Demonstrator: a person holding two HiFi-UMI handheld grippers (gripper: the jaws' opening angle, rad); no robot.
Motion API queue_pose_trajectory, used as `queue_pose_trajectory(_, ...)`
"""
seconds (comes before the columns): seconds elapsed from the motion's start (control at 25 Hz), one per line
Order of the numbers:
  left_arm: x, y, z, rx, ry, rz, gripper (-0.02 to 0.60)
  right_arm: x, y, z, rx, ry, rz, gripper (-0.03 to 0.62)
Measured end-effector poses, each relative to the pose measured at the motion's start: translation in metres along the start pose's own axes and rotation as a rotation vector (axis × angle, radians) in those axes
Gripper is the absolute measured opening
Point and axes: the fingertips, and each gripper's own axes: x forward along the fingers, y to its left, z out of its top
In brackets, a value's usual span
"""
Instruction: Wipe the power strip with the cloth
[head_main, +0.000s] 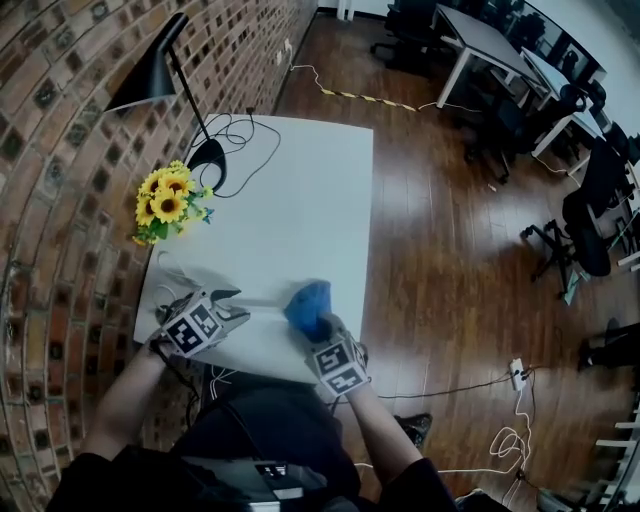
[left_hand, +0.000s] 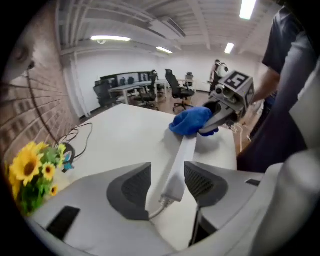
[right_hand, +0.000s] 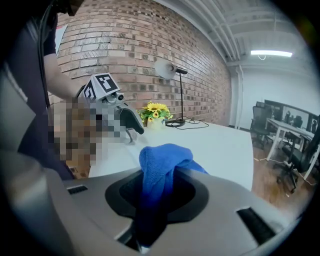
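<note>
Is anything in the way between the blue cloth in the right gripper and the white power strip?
Nothing visible. The cloth, clamped in the right gripper, lies at the far end of the power strip. Along the strip stands only the left gripper, open jaws straddling the cord end.

The cloth (right_hand: 160, 167) was soft blue knit fabric, the power strip (left_hand: 180, 160) smooth white plastic, the floor (head_main: 450, 230) glossy wood.
</note>
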Motion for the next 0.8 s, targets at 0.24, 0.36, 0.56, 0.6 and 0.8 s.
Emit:
queue_pose_trajectory(0.24,0.020,-0.028,-0.006,0.126,0.174,-0.197,0.186,-0.002,0.001,0.000,0.009,-0.001,-0.024,0.087)
queue_pose_trajectory(0.36,0.023,-0.029,-0.011,0.245,0.162,-0.116,0.183,-0.002,0.002,-0.003,0.010,-0.025,-0.032,0.087)
queue_pose_trajectory(0.56,0.025,-0.040,-0.018,0.446,0.116,0.031,0.173,-0.013,0.007,-0.006,0.014,-0.053,-0.049,0.087)
queue_pose_trajectory(0.6,0.024,-0.042,-0.018,0.477,0.108,0.067,0.173,-0.015,0.010,-0.007,0.007,-0.055,-0.050,0.087)
queue_pose_trajectory(0.8,0.016,-0.050,-0.014,0.566,0.098,0.243,0.173,-0.024,0.019,-0.007,0.047,-0.092,-0.046,0.091)
